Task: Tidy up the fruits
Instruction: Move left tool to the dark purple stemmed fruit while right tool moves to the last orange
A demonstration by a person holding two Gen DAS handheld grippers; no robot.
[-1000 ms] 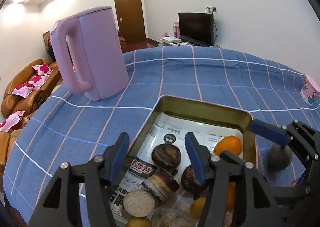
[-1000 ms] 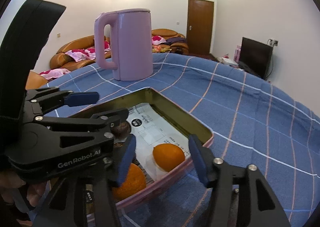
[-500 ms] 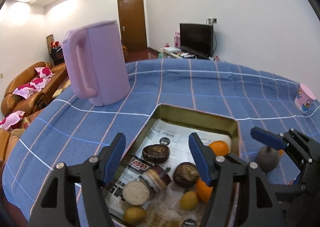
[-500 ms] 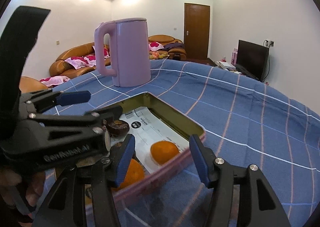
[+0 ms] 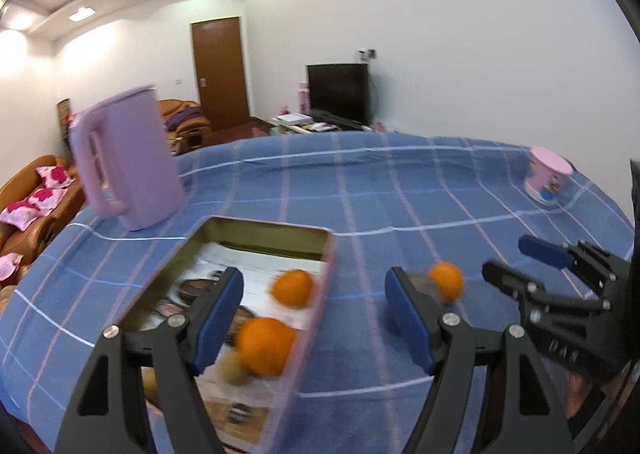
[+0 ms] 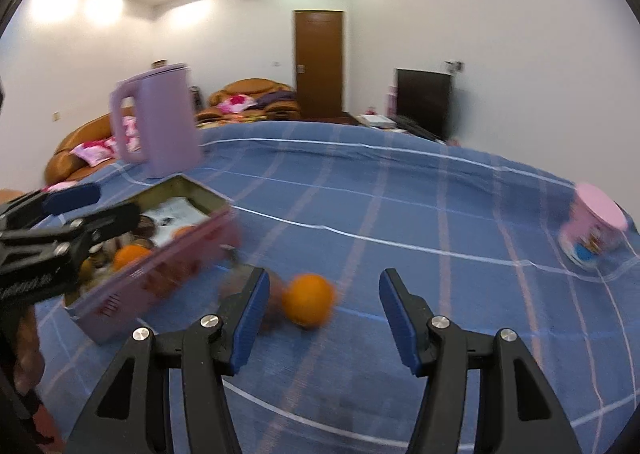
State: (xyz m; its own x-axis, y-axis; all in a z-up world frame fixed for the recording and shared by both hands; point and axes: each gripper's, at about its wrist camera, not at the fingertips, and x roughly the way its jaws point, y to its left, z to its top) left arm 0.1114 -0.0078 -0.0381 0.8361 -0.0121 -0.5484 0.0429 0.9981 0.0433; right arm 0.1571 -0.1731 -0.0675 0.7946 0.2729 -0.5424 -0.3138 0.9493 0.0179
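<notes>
A loose orange (image 6: 308, 301) is lying on the blue-checked tabletop (image 6: 440, 238), just beside a blurred dark fruit (image 6: 272, 306) and outside the tin tray (image 6: 160, 270), which is already holding other fruit. The right claw (image 6: 320, 320) is hovering with its pads apart and empty, facing the orange. The left claw (image 5: 314, 320) is opening, nothing between its pads. Judged best: centre the pads around the orange alone before closing.
</notes>
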